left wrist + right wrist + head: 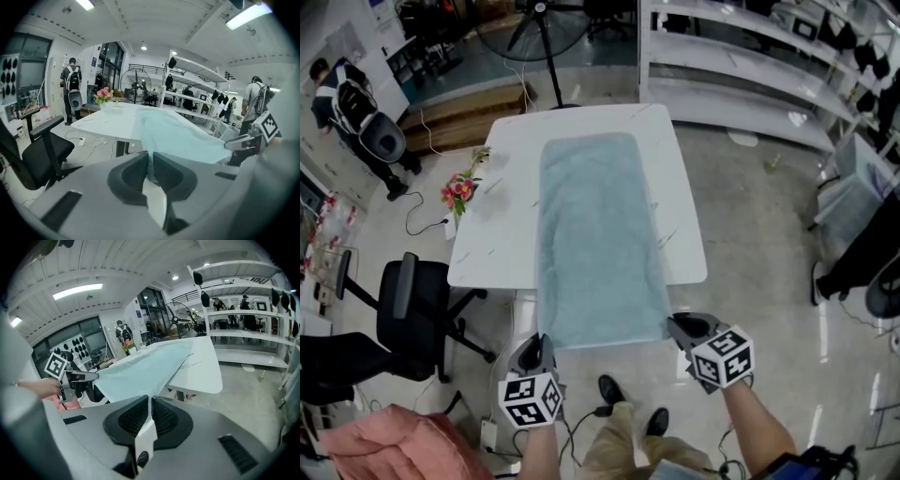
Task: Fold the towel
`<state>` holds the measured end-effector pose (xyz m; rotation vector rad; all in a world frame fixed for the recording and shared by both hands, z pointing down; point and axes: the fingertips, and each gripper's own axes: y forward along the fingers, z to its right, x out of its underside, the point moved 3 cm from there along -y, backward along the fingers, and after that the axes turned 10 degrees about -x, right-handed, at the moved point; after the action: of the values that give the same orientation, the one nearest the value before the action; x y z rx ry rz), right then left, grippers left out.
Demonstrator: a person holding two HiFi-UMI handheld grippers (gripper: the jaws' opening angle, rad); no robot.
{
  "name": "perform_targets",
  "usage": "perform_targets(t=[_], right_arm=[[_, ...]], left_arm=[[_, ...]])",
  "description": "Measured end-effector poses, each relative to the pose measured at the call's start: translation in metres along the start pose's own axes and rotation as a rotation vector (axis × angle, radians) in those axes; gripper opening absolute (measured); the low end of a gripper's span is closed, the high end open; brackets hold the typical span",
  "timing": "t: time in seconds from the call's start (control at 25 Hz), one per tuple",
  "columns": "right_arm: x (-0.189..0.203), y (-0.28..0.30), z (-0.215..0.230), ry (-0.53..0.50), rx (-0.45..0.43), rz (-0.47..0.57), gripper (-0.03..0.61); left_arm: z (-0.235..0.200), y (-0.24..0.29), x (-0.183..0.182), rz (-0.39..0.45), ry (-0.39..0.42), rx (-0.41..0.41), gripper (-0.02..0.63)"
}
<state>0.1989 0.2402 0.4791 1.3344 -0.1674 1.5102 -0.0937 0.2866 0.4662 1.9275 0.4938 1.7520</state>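
A long pale blue towel (595, 239) lies lengthwise along the white table (684, 234), and its near end hangs past the front edge. My left gripper (541, 345) is shut on the towel's near left corner (150, 161). My right gripper (675, 325) is shut on the near right corner (150, 399). The near hem is stretched between the two grippers, off the table. In the left gripper view the towel (178, 136) runs away over the table, and the right gripper (243, 143) shows at the right. In the right gripper view the left gripper (77, 377) shows at the left.
A bunch of pink flowers (461, 190) lies at the table's left edge. A black office chair (403, 309) stands left of the table, a pink cloth (394, 441) lies near my left side. A fan (546, 28) and white shelves (741, 56) stand behind. A person (347, 103) stands far left.
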Motion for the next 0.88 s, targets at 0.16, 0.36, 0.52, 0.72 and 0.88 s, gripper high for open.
perform_targets(t=[0.16, 0.36, 0.52, 0.72, 0.88], right_arm=[[0.005, -0.008, -0.006, 0.021, 0.001, 0.016, 0.035], [0.005, -0.028, -0.023, 0.035, -0.01, 0.036, 0.035], [-0.004, -0.048, -0.035, 0.048, -0.009, 0.071, 0.035], [-0.032, -0.066, -0.045, 0.036, -0.005, 0.108, 0.034], [-0.067, -0.078, -0.045, 0.04, 0.007, 0.168, 0.034]], left_arm=[[0.002, -0.011, 0.0, 0.004, 0.002, 0.005, 0.031], [0.005, -0.036, -0.004, 0.016, 0.004, 0.01, 0.031], [0.011, -0.056, -0.017, 0.05, 0.0, 0.022, 0.031], [0.016, -0.074, -0.06, 0.132, -0.001, 0.04, 0.031], [0.022, -0.081, -0.1, 0.198, 0.007, 0.053, 0.031]])
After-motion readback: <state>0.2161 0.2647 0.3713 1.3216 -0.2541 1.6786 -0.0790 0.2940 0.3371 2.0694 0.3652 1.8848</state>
